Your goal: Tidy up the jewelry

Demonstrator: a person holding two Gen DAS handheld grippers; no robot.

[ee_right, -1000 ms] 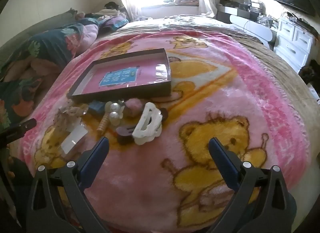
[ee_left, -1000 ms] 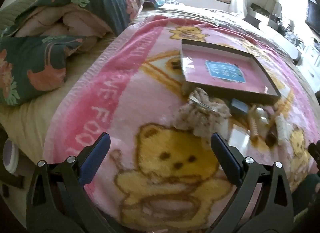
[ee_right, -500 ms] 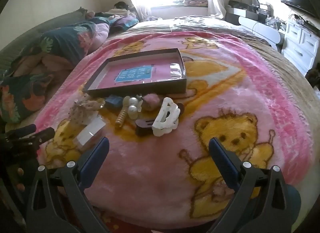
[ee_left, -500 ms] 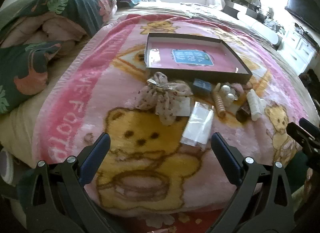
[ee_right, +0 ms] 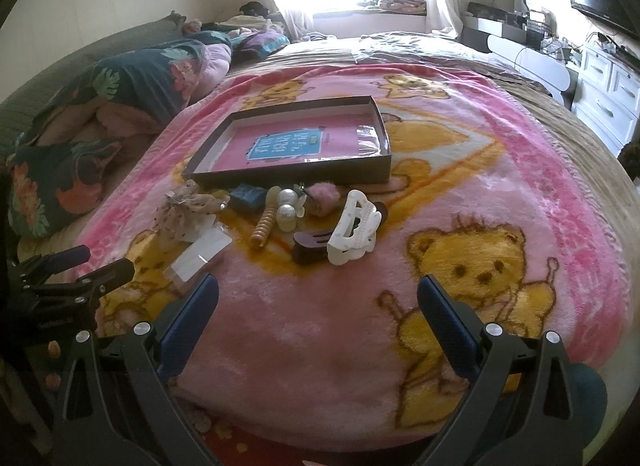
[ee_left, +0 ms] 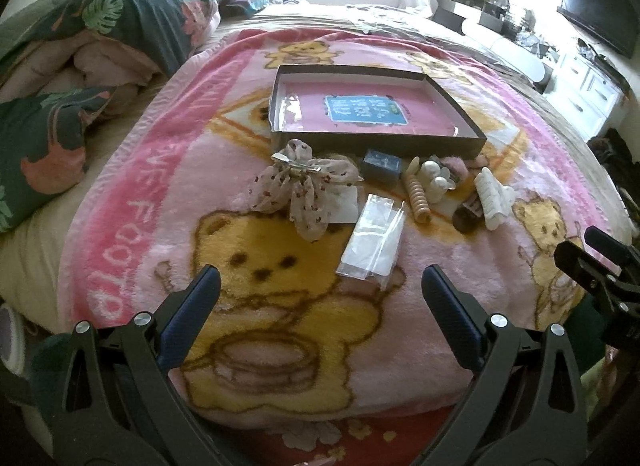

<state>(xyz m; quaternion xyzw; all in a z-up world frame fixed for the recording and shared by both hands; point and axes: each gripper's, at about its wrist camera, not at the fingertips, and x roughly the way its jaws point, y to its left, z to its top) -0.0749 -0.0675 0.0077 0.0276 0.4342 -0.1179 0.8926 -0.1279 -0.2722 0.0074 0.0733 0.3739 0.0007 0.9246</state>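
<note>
You're at the start: nothing picked yet. Both your left gripper (ee_left: 320, 286) and right gripper (ee_right: 318, 294) hang spread apart, empty, over the blanket (ee_right: 320, 326). The accessories, white claw clip (ee_right: 356, 231) included, lie just in front of the empty tray (ee_right: 280, 177). Next, reach forward, pinch one piece.

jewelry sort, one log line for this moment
left gripper open, empty | right gripper open, empty | box holds no items | white claw clip on blanket
</note>
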